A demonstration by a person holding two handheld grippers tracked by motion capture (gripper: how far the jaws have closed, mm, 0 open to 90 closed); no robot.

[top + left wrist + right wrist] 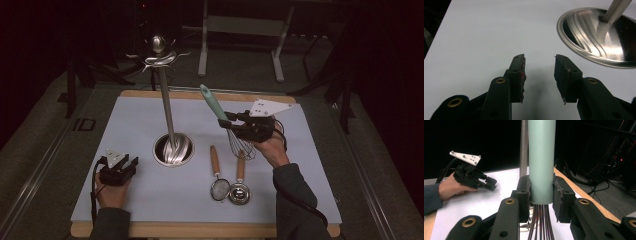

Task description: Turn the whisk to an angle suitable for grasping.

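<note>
Tools around the stand (172, 149)
The whisk (227, 122) hangs right of the stand; two strainers (219, 187) (239, 191) lie on the mat (140, 120), right-front of it.

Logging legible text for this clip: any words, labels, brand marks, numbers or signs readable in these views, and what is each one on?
"ID" (or "01", too dim to be sure): pale marking on the dark surface left of the table.
No print can be read on the whisk, the two wooden-handled utensils, the steel stand or either gripper's grey plate; the plates bear dots, no lettering.
</note>
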